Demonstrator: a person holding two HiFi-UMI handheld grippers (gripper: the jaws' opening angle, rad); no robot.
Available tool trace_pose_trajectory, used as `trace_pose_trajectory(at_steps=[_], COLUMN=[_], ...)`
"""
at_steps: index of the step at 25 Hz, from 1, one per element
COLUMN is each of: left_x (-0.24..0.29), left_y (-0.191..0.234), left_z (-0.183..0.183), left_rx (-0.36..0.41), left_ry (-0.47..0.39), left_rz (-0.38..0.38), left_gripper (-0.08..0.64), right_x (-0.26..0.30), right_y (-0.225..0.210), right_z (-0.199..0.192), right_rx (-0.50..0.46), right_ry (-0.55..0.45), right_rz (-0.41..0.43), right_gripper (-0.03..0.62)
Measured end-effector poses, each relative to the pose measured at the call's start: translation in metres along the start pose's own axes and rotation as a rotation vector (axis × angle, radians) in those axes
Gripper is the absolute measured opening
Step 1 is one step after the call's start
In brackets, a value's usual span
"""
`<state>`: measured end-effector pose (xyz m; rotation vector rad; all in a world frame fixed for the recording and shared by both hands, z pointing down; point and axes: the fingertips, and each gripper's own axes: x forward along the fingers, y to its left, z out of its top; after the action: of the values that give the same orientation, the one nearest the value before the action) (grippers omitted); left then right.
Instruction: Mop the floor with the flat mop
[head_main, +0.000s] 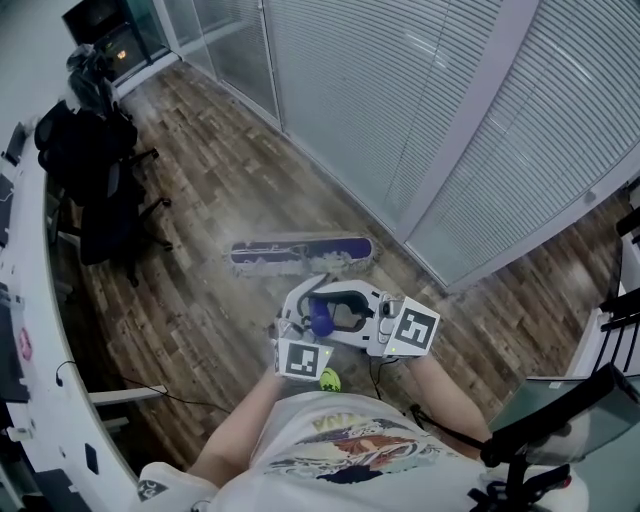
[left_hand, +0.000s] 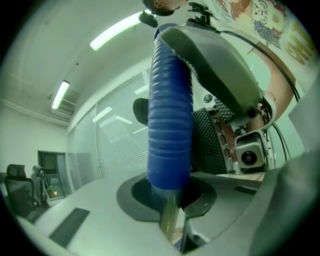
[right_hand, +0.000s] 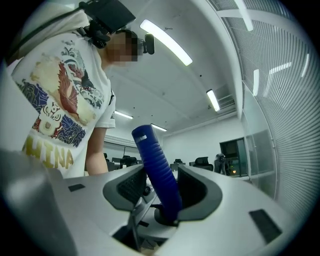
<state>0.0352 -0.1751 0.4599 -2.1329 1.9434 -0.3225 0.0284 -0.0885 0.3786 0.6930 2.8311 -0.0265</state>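
Observation:
The flat mop's head (head_main: 300, 255), purple-edged with a pale pad, lies flat on the wood floor (head_main: 200, 310) just ahead of me. Its blue ribbed handle grip (head_main: 320, 317) rises to my two grippers, held close together in front of my chest. My left gripper (head_main: 305, 324) is shut on the handle; in the left gripper view the blue grip (left_hand: 170, 115) and the metal pole (left_hand: 170, 220) below it run down between the left gripper (left_hand: 170, 200) jaws. My right gripper (head_main: 338, 306) is shut on the blue grip (right_hand: 157, 170) higher up, which stands tilted in the right gripper (right_hand: 160, 192).
A glass wall with blinds (head_main: 450, 120) runs diagonally close behind the mop head. Black office chairs (head_main: 100, 190) and a long white desk (head_main: 40, 390) stand at the left. A cable (head_main: 150, 392) trails on the floor. A dark chair (head_main: 560, 425) sits at the lower right.

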Motion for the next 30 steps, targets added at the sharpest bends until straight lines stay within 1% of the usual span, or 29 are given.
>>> trace_pose_trajectory(at_steps=[3, 5, 10, 13, 17, 20, 24, 27, 30], left_x=[0.015, 0.022, 0.033, 0.051, 0.071, 0.091, 0.131, 0.158, 0.178], left_y=[0.011, 0.016, 0.031, 0.051, 0.092, 0.132, 0.191, 0.232, 0.263], left_z=[0.003, 0.0, -0.036, -0.057, -0.081, -0.09, -0.099, -0.104, -0.111], left_rx=[0.009, 0.029, 0.052, 0.061, 0.064, 0.055, 0.059, 0.053, 0.055], left_ry=[-0.024, -0.019, 0.051, 0.081, 0.097, 0.087, 0.074, 0.072, 0.056], left_rz=[0.014, 0.007, -0.019, -0.039, -0.046, -0.035, -0.054, -0.073, -0.087], left_gripper=[0.055, 0.055, 0.056, 0.055, 0.056, 0.057, 0.055, 0.055, 0.055], right_x=[-0.001, 0.0, 0.011, 0.022, 0.047, 0.071, 0.098, 0.12, 0.135], right_y=[-0.019, -0.028, -0.046, -0.072, -0.112, -0.152, -0.221, -0.268, -0.305], right_z=[0.003, 0.001, -0.034, -0.052, -0.071, -0.073, -0.076, -0.073, -0.075], right_rx=[-0.003, -0.004, 0.024, 0.032, 0.033, 0.032, 0.083, 0.091, 0.085], right_ry=[-0.005, -0.011, 0.044, 0.063, 0.079, 0.081, 0.104, 0.092, 0.074], right_rz=[0.003, 0.004, 0.046, 0.058, 0.062, 0.058, 0.013, -0.015, -0.048], right_gripper=[0.186, 0.186, 0.202, 0.207, 0.213, 0.213, 0.213, 0.213, 0.213])
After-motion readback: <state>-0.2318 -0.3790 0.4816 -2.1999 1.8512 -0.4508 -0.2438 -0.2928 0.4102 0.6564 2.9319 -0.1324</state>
